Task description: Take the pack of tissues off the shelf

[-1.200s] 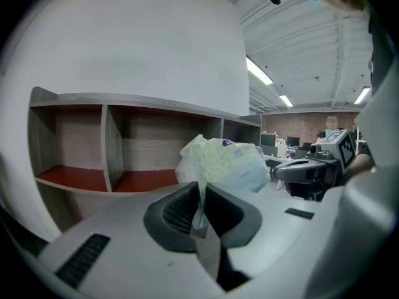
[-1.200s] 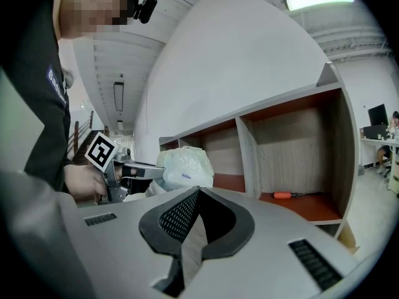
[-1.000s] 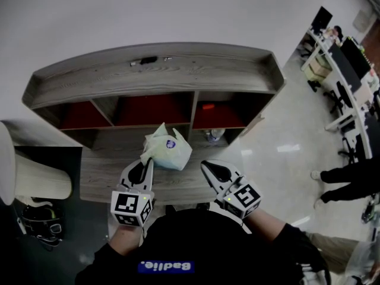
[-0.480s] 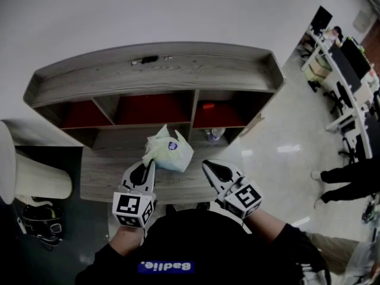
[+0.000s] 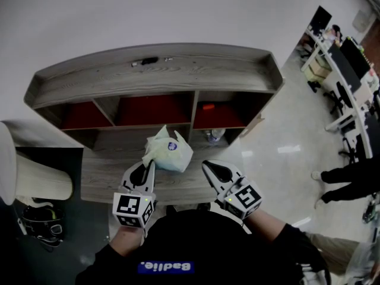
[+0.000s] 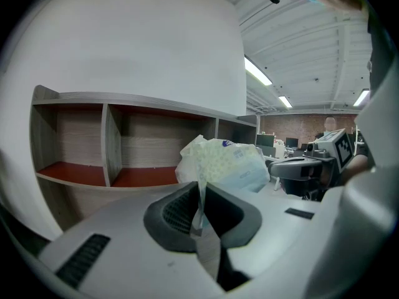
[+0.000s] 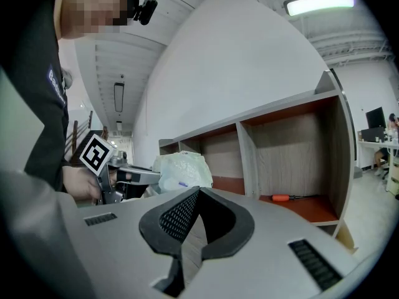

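The pack of tissues (image 5: 169, 149), pale green plastic with a blue mark, hangs in front of the wooden shelf (image 5: 154, 76), over its lower ledge. My left gripper (image 5: 148, 165) is shut on a thin flap of the pack's wrapper. In the left gripper view the pack (image 6: 224, 162) stands just past the closed left gripper (image 6: 201, 190), with the flap pinched between the pads. My right gripper (image 5: 210, 169) is shut and empty, a little to the right of the pack. In the right gripper view the right gripper (image 7: 198, 193) holds nothing, and the pack (image 7: 181, 170) shows to its left.
The shelf has three red-floored compartments. An orange-handled tool (image 7: 282, 197) lies in the right one, and a clear bottle (image 5: 215, 135) stands below it. Small dark items (image 5: 148, 59) lie on the shelf top. A white seat (image 5: 35, 180) is at left; desks and a person's legs (image 5: 347, 177) at right.
Hardly anything differs: the pack and both grippers have shifted only a touch, and the left gripper stays shut on the wrapper.
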A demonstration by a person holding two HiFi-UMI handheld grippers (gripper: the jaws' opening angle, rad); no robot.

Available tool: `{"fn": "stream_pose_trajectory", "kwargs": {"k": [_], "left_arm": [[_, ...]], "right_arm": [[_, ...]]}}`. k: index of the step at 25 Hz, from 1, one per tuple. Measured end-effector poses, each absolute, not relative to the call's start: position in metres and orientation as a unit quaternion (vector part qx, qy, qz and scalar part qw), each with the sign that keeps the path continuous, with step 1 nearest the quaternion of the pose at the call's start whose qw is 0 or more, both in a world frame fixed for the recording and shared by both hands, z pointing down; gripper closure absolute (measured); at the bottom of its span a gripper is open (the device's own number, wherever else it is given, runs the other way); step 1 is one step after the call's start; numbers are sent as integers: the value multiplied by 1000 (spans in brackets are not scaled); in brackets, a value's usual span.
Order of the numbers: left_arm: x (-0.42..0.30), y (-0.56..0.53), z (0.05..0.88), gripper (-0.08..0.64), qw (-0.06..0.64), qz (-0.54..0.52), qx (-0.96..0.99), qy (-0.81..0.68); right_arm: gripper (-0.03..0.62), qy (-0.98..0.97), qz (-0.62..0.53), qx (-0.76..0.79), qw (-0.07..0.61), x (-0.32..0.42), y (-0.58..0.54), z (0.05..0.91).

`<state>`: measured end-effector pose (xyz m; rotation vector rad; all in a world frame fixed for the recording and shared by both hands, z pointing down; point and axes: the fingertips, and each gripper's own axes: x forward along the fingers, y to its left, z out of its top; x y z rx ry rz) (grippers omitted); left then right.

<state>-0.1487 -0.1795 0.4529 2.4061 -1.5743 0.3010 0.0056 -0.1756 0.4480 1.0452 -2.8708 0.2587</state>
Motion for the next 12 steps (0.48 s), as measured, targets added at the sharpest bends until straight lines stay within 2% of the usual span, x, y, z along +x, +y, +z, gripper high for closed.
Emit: {"fn": "stream_pose_trajectory", "kwargs": {"k": [12], "left_arm": [[-147,-180,450,537,123,100,827,-540]], "right_arm": [[563,-936,84,340,38,6,-175,448]]}}
